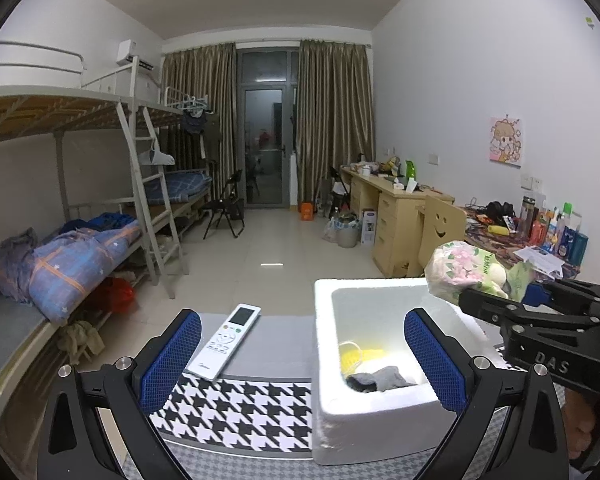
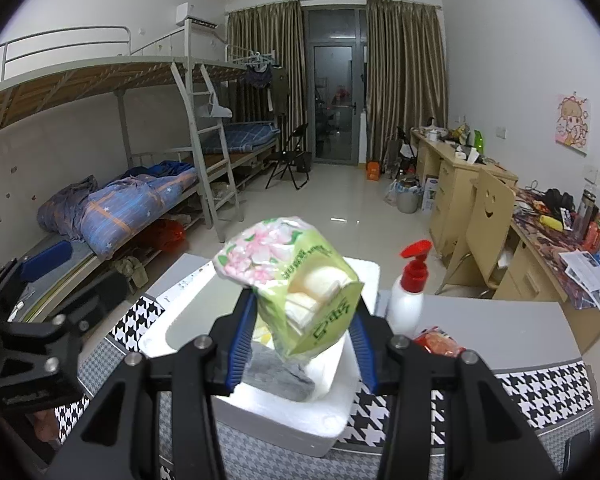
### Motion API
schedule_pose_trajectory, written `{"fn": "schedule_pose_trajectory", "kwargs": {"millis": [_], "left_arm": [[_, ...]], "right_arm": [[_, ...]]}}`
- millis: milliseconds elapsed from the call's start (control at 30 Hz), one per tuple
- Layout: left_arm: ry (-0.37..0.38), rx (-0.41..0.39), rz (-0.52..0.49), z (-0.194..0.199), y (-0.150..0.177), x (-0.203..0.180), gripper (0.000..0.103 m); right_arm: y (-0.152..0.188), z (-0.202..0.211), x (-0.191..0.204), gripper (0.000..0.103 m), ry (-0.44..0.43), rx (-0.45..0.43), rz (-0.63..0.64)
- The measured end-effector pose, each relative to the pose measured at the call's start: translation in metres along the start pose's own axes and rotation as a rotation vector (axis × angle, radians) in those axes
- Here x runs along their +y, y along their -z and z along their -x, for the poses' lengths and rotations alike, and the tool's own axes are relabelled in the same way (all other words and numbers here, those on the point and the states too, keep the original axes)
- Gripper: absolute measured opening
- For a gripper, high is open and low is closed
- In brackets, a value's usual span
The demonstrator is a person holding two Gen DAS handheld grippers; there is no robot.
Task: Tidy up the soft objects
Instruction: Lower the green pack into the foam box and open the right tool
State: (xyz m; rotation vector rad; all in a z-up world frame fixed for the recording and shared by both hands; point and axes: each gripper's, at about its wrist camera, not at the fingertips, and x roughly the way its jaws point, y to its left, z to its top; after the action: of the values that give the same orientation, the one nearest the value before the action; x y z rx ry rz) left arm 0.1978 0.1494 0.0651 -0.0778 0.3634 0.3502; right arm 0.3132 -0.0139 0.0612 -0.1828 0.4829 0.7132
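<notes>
My right gripper (image 2: pixel 303 334) is shut on a green and pink floral tissue pack (image 2: pixel 290 280) and holds it above a white foam box (image 2: pixel 284 420). The pack also shows in the left wrist view (image 1: pixel 466 270), held by the right gripper (image 1: pixel 488 296) over the box (image 1: pixel 364 412). Inside the box lie a grey sock (image 1: pixel 380 379) and a yellow item (image 1: pixel 356 356). The sock shows in the right wrist view (image 2: pixel 278 374) too. My left gripper (image 1: pixel 302 354) is open and empty, in front of the box.
A white remote control (image 1: pixel 224 342) lies on the grey table left of the box. A white pump bottle with a red top (image 2: pixel 410 292) and a red packet (image 2: pixel 438 342) stand right of the box. Houndstooth cloth (image 1: pixel 244 412) covers the table front. Bunk beds left, desks right.
</notes>
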Motion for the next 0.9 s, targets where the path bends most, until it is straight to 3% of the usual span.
{"fn": "schedule_pose_trajectory", "kwargs": {"millis": [467, 500, 600, 633, 900], "left_arm": [[-0.019, 0.002, 0.040, 0.005, 0.005, 0.022, 0.102], [-0.019, 0.004, 0.040, 0.005, 0.006, 0.022, 0.102], [-0.018, 0.006, 0.036, 0.004, 0.006, 0.023, 0.102], [-0.016, 0.008, 0.034, 0.004, 0.007, 0.023, 0.102], [-0.008, 0.008, 0.031, 0.008, 0.009, 0.021, 0.102]], "right_arm": [[-0.004, -0.030, 0.012, 0.050, -0.023, 0.051, -0.012], [-0.004, -0.033, 0.012, 0.053, -0.025, 0.056, -0.012], [-0.002, -0.038, 0.012, 0.082, -0.054, 0.064, -0.019], [-0.001, -0.037, 0.012, 0.086, -0.046, 0.050, -0.014], [0.000, -0.024, 0.016, 0.086, -0.028, 0.024, -0.002]]}}
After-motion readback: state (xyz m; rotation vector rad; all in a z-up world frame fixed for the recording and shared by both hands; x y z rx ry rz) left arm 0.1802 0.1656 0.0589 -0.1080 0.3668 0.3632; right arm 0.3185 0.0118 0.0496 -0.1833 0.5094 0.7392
